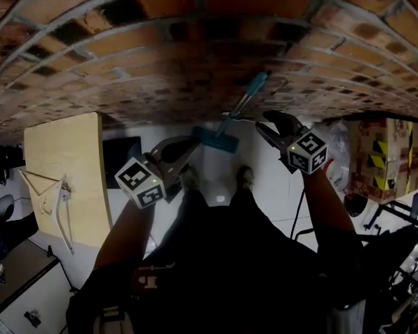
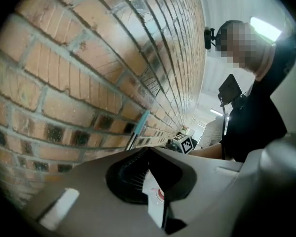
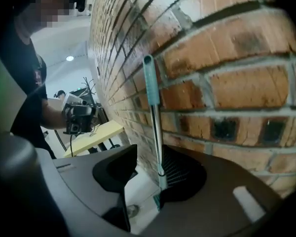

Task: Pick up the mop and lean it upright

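Observation:
The mop leans upright against the brick wall (image 1: 195, 54); its teal-gripped handle (image 1: 245, 100) slants up the bricks and its teal head (image 1: 217, 142) rests on the white floor. In the right gripper view the handle (image 3: 152, 90) runs up between the jaws, close along the right-hand one, with a gap to the other. My right gripper (image 1: 265, 126) (image 3: 147, 177) is open, level with the pole's lower half. My left gripper (image 1: 189, 147) (image 2: 156, 182) is shut on nothing, just left of the mop head. From the left gripper view the handle (image 2: 140, 125) shows against the wall.
A pale wooden board (image 1: 63, 179) stands at the left beside a dark panel (image 1: 122, 157). Cardboard boxes (image 1: 390, 155) and a plastic bag (image 1: 338, 145) are at the right. My shoes (image 1: 245, 177) stand just behind the mop head. A desk corner (image 1: 14, 270) is at the lower left.

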`<state>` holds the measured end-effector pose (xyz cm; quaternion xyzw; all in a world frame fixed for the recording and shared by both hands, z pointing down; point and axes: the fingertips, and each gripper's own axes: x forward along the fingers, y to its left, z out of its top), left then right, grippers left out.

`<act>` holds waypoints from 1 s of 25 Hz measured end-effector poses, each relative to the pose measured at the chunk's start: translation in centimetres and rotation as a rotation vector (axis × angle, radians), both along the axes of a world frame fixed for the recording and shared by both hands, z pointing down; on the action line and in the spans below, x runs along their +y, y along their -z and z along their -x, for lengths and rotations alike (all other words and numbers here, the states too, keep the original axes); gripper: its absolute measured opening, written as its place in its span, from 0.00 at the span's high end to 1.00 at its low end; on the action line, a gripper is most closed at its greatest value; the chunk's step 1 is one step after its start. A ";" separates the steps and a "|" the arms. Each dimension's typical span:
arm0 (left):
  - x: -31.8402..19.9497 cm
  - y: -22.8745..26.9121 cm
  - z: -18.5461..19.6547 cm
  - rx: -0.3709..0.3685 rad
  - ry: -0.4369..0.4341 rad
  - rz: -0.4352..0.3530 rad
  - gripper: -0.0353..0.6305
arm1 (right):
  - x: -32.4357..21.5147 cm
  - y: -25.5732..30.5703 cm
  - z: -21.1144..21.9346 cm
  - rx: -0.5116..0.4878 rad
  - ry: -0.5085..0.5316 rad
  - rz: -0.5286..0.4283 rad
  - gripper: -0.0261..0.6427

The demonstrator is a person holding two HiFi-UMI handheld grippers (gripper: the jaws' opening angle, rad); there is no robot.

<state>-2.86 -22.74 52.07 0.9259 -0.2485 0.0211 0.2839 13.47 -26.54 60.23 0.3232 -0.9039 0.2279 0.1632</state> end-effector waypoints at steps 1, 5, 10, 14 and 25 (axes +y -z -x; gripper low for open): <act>-0.4 1.4 -0.1 0.007 0.002 -0.018 0.94 | 0.0 1.7 0.2 -0.006 0.003 -0.019 0.72; -1.4 6.5 0.0 0.033 0.015 -0.094 0.94 | 0.4 7.7 0.6 -0.021 0.022 -0.089 0.76; -1.3 12.0 0.5 0.058 0.030 -0.171 0.94 | 0.5 14.5 0.0 -0.042 -0.003 -0.163 0.83; -1.1 15.3 1.7 0.062 0.052 -0.215 0.94 | 0.4 19.7 -0.5 -0.043 -0.035 -0.222 0.88; -1.5 21.8 4.3 0.077 0.114 -0.332 0.94 | 0.9 30.7 -0.9 -0.072 -0.094 -0.338 0.94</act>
